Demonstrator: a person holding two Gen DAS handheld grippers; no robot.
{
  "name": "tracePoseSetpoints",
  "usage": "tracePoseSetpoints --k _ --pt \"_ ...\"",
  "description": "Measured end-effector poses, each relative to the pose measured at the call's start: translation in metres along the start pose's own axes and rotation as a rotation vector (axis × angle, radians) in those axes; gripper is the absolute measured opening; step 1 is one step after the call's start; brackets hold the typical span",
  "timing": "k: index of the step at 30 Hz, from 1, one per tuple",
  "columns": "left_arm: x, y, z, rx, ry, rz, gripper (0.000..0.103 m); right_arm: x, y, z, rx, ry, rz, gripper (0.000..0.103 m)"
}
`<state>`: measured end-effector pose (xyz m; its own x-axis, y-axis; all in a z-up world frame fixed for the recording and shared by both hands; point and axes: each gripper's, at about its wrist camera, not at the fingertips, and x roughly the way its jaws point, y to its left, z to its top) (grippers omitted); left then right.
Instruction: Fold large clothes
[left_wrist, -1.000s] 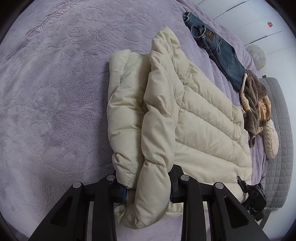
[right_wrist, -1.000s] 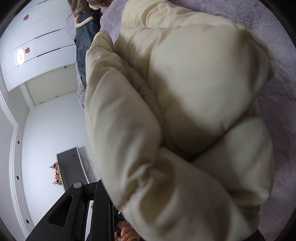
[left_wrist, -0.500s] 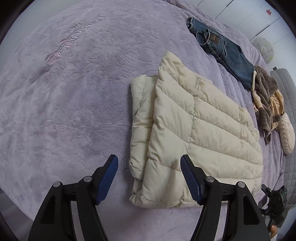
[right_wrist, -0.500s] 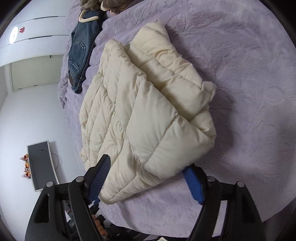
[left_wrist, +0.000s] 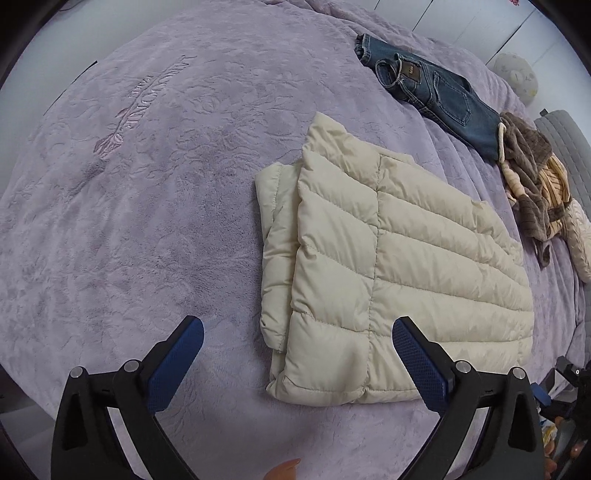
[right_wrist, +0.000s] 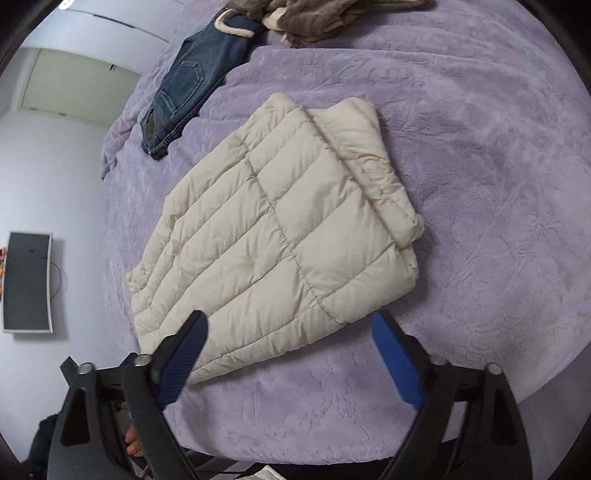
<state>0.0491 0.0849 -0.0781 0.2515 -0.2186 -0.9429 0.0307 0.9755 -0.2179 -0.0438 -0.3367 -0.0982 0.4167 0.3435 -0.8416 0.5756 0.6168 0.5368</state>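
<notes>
Both your left tongs (left_wrist: 297, 343) and right tongs (right_wrist: 288, 338) are spread wide, holding nothing. The cream quilted puffer jacket (left_wrist: 388, 266) sits folded just ahead of them on the lilac plush bedspread (left_wrist: 147, 221). I'd pinch its near corners deep so the slippery padding doesn't spring open.

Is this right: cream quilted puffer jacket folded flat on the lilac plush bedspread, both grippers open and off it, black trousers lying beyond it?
One error: the trousers are blue denim jeans, not black, as the left wrist view shows. The rest holds: the cream quilted puffer jacket lies folded on the lilac plush bedspread, with the left gripper and right gripper open and off it.
</notes>
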Motion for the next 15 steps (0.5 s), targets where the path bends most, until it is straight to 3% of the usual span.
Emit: tracePoseSetpoints --k 7,15 --pt "-0.003 0.001 -0.004 0.036 0.003 0.038 0.102 0.010 0.053 -0.024 -0.216 0.031 -0.060 0.103" --pt "0.000 0.016 -0.002 0.012 0.014 0.031 0.102 0.035 0.093 -0.044 -0.409 0.121 -0.218 0.103"
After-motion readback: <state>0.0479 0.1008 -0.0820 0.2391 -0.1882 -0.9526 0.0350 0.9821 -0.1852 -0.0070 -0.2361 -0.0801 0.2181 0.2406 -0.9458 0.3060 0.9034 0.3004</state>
